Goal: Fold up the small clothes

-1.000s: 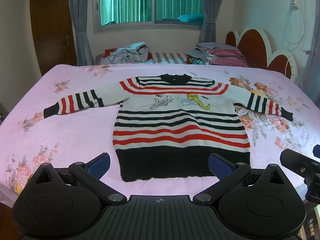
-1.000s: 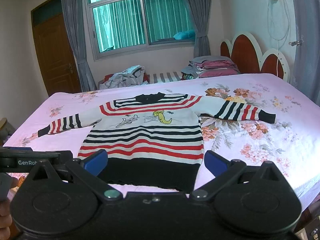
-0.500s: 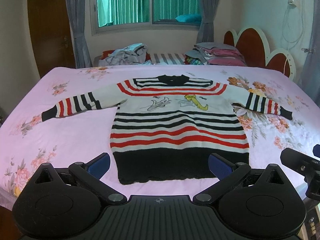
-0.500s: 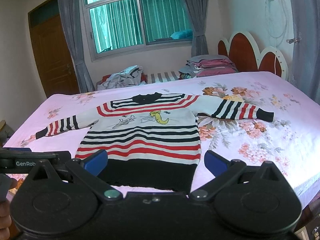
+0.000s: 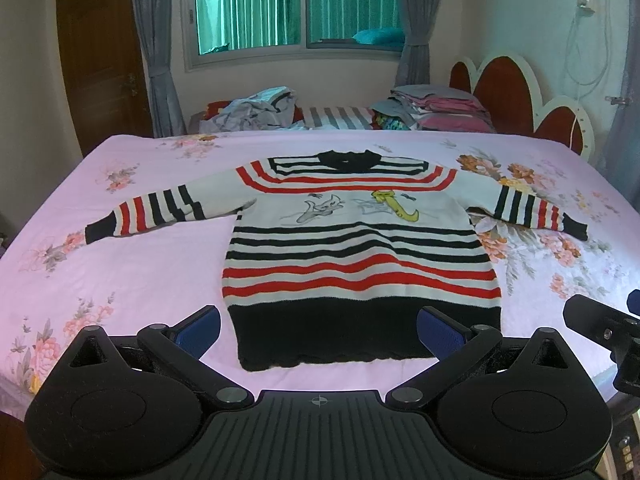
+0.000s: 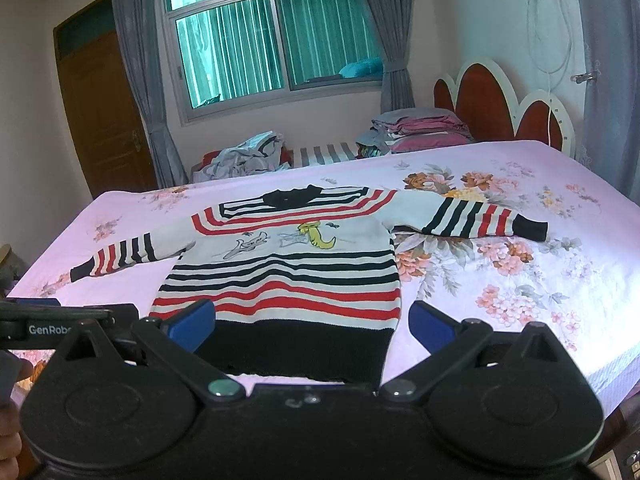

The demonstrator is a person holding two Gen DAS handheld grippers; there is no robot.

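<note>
A: What's in your left view?
B: The sweater (image 5: 360, 248) lies flat on the bed (image 5: 120, 280), sleeves spread. Beyond it sit a loose heap (image 5: 256, 110) and a folded stack (image 5: 436, 110) by the headboard (image 5: 508, 92). Your left gripper (image 5: 318, 330) hovers at the hem, jaws wide apart, holding nothing. Nothing blocks the hem.

A: And the right view?
B: The sweater (image 6: 288, 272) sits left of centre. Your right gripper (image 6: 312, 326) hangs over the hem's right half, spread wide and empty, with the left gripper (image 6: 56, 320) level at your left.
</note>
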